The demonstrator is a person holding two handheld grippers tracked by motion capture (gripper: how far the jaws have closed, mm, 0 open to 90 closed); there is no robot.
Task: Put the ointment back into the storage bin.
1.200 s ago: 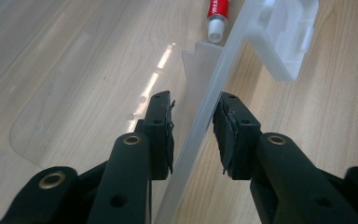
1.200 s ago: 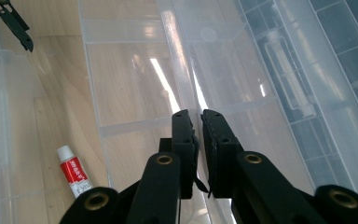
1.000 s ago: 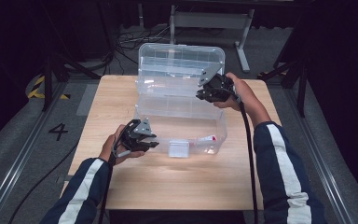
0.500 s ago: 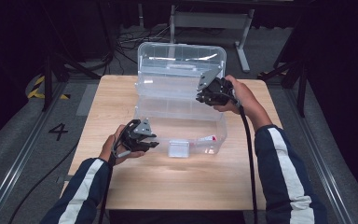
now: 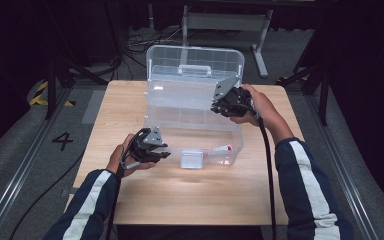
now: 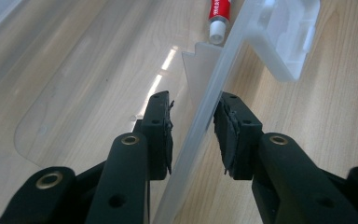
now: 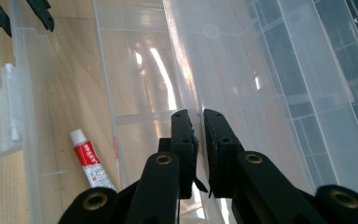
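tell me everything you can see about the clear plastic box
The clear plastic box is a see-through storage case on the wooden table, its ribbed lid with a moulded handle standing open at the back. Inside sit a clear divided tray and, low by the front wall, a small red-and-white tube. A white latch hangs on the front. The left gripper straddles the front wall, fingers a little apart from it; the right gripper is shut on a thin clear wall of the tray.
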